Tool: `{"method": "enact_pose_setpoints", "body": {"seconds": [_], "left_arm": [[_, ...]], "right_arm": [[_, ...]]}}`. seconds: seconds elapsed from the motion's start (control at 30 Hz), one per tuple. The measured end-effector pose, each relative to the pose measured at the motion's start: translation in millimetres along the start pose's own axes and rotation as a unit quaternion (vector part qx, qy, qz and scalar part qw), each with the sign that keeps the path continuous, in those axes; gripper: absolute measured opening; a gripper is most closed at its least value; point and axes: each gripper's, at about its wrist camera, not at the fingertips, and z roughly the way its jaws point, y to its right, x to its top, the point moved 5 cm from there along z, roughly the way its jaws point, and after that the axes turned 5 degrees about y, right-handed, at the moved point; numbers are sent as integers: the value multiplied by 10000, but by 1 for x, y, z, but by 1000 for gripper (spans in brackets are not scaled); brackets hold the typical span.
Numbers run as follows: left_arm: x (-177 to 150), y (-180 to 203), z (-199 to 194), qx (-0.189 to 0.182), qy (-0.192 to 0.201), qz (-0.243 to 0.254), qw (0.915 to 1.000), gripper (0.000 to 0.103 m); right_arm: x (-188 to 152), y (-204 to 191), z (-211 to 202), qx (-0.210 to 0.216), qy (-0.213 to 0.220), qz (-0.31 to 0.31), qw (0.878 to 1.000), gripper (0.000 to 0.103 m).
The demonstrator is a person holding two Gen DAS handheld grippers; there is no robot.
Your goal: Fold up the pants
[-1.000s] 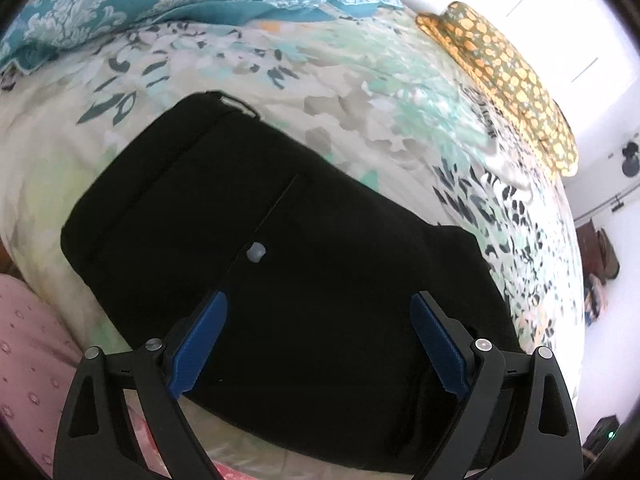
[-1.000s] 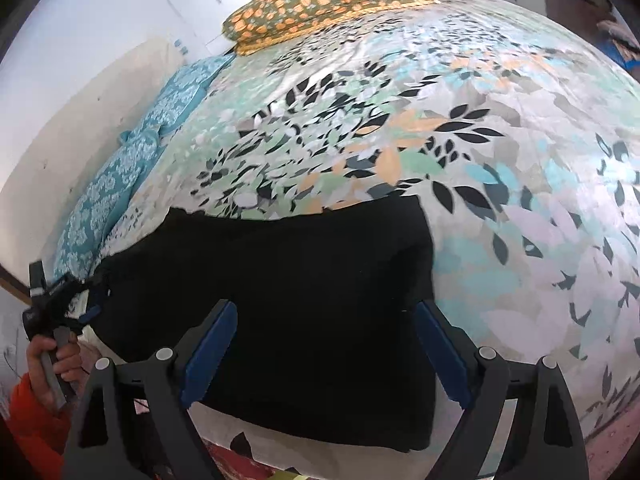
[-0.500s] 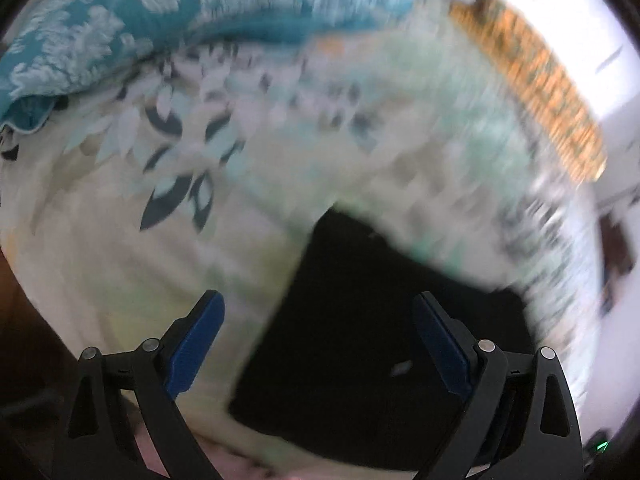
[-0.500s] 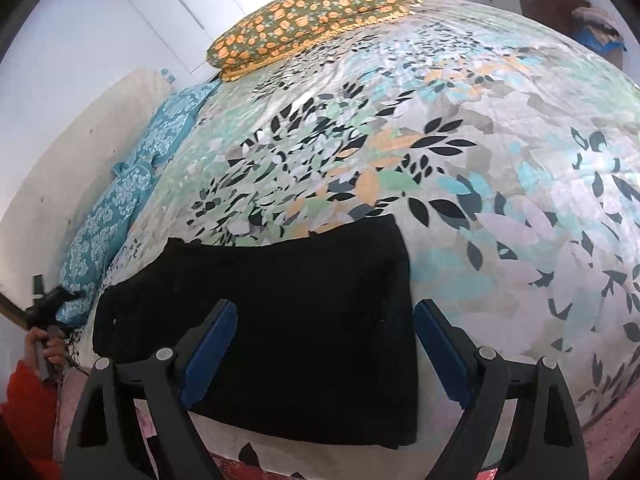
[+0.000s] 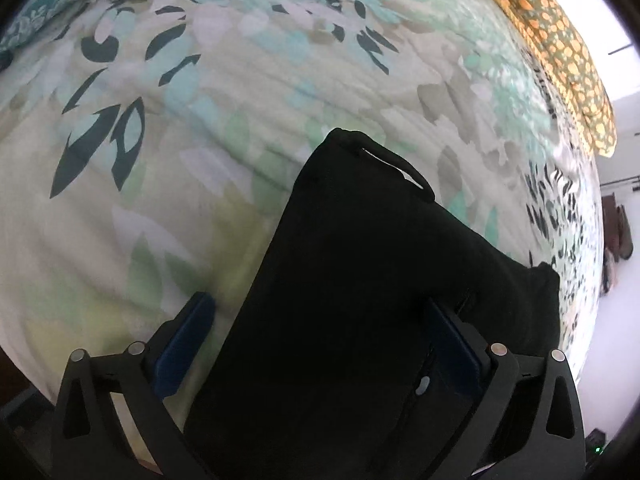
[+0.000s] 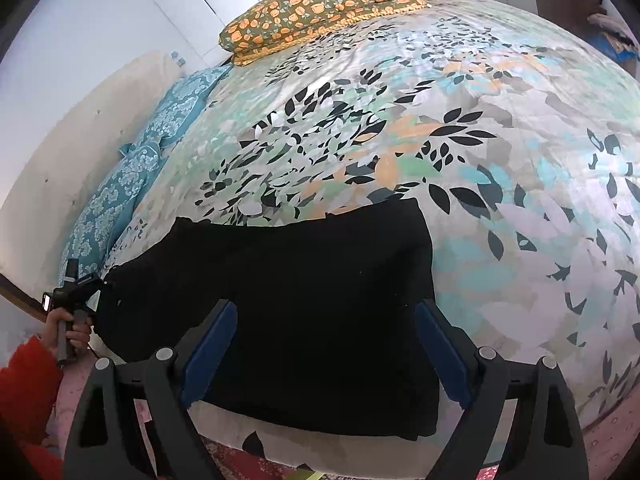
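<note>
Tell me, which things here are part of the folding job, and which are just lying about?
Part of the job:
black pants
left gripper, jaws opening
right gripper, open

Just lying about:
orange flowered pillow
teal patterned pillow
leaf-print bedspread

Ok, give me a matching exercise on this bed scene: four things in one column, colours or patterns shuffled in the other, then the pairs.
Things:
1. pants
2. pillow at the far end of the bed
3. pillow along the bed's side
4. sleeve

Colours:
A. teal with white damask print
B. plain black
C. red
D. olive with orange flowers

Pairs: 1-B, 2-D, 3-A, 4-C
</note>
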Motion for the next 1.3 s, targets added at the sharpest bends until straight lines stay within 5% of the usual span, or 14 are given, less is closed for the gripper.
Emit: {"method": "enact_pose_setpoints", "body": {"seconds": [0.1, 0.13, 0.17, 0.27, 0.37, 0.57, 0.67, 0.83, 1.13, 1.23, 1.3], "left_arm": [[-1, 2, -1, 61, 39, 48, 10000, 102], [-2, 3, -3, 2, 65, 63, 10000, 87], [-3, 9, -7, -261, 91, 114, 9996, 60], [-9, 12, -19, -138, 317, 196, 9992, 32], [-15, 15, -34, -144, 531, 144, 9984, 21], [-29, 52, -91, -629, 935, 183, 9935, 19], [-39, 88, -119, -1068, 954, 288, 9893, 18], [-72, 156, -135, -1251, 825, 794, 9855, 18], [-156, 269, -58, -1344, 157, 1785, 9746, 18], [-175, 289, -30, -1094, 137, 2210, 9690, 24], [-186, 302, -14, -1310, -205, 2285, 9645, 29]], "right_arm": [[1, 1, -1, 10, 33, 36, 10000, 90], [1, 2, -1, 13, 32, 50, 10000, 90], [1, 2, -1, 20, 26, 73, 10000, 90], [1, 4, 1, 54, 11, 140, 9999, 90], [2, 4, 3, 115, 4, 179, 9998, 90], [3, 3, 4, 239, 22, 241, 9994, 90], [3, 5, 5, 297, 14, 341, 9990, 90], [5, 8, 3, 323, 75, 450, 9984, 90], [8, 21, -7, 276, 230, 606, 9975, 90], [9, 26, -10, 349, 268, 701, 9966, 90], [9, 29, -10, 390, 281, 762, 9959, 90]]}}
